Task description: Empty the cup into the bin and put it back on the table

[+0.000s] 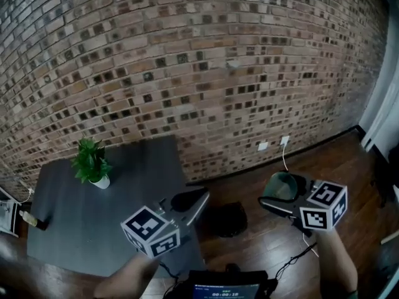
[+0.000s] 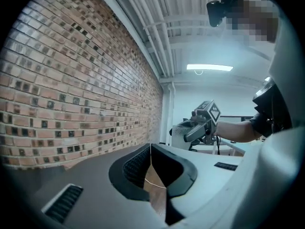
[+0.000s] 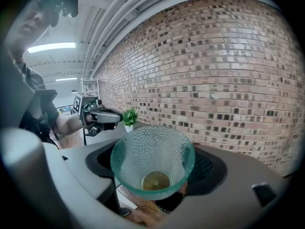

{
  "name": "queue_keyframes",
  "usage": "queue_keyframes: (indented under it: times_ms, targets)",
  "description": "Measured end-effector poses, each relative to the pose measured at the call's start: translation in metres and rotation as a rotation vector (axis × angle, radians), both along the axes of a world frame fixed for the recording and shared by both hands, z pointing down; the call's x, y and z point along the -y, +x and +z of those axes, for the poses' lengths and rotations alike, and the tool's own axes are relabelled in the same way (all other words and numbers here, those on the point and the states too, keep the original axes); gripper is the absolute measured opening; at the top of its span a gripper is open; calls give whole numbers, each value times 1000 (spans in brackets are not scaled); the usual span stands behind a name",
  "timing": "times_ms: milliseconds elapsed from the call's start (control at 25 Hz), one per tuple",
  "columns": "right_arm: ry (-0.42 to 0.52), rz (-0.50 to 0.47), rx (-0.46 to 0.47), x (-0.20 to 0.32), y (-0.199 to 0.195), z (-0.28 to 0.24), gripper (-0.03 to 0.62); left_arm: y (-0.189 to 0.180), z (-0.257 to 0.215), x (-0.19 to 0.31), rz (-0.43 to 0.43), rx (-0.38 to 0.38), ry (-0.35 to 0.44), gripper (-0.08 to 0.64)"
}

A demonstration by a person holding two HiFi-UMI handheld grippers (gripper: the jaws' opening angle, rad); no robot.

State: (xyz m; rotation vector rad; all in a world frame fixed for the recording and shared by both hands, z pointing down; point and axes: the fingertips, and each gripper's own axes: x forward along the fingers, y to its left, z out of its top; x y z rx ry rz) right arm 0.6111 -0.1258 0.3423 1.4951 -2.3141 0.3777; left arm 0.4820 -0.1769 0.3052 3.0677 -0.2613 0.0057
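A green translucent cup (image 1: pixel 279 184) with a bumpy wall sits in my right gripper (image 1: pixel 288 195), which is shut on it above the wooden floor. In the right gripper view the cup (image 3: pixel 152 161) shows its mouth to the camera, and nothing shows inside it but its amber base. A dark round bin (image 1: pixel 227 220) stands on the floor between the two grippers. My left gripper (image 1: pixel 201 197) hangs shut and holds nothing, just off the right edge of the dark grey table (image 1: pixel 131 185). In the left gripper view its pads (image 2: pixel 143 163) meet.
A small green plant (image 1: pixel 92 164) in a white pot stands on the table's far left part. A brick wall runs behind, with a socket (image 1: pixel 262 146) and a cable low on it. Small objects (image 1: pixel 31 220) lie at the table's left edge. A screen device (image 1: pixel 224 288) is at the bottom.
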Motion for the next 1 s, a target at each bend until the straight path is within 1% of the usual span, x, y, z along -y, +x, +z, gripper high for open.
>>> queue_keyframes:
  times_ms: [160,360,440,520,600,760,880,1000]
  targets:
    - [-15,-77,-34,26,20,-2,405,5,-4,14,-106,5,-4,0]
    - [-47,-138,-63,50,50,-1,405,15,-7,24,-216,1,5,0]
    - [-66,-166,-94,58,60,4,405,13,-10,30,-285,-13,14,0]
    - [-82,-188,-124,66,67,10,405,11,-10,34,-332,-19,13,0]
    - [-102,-205,-142,71,71,17,405,9,-5,34,-350,-9,3,0]
    - [-138,-226,-183,80,77,27,405,6,5,31,-359,15,-10,0]
    - [-156,-225,-197,85,77,30,405,2,7,32,-359,24,-8,0]
    - [-181,-223,-236,89,77,36,405,-5,7,38,-375,29,10,0]
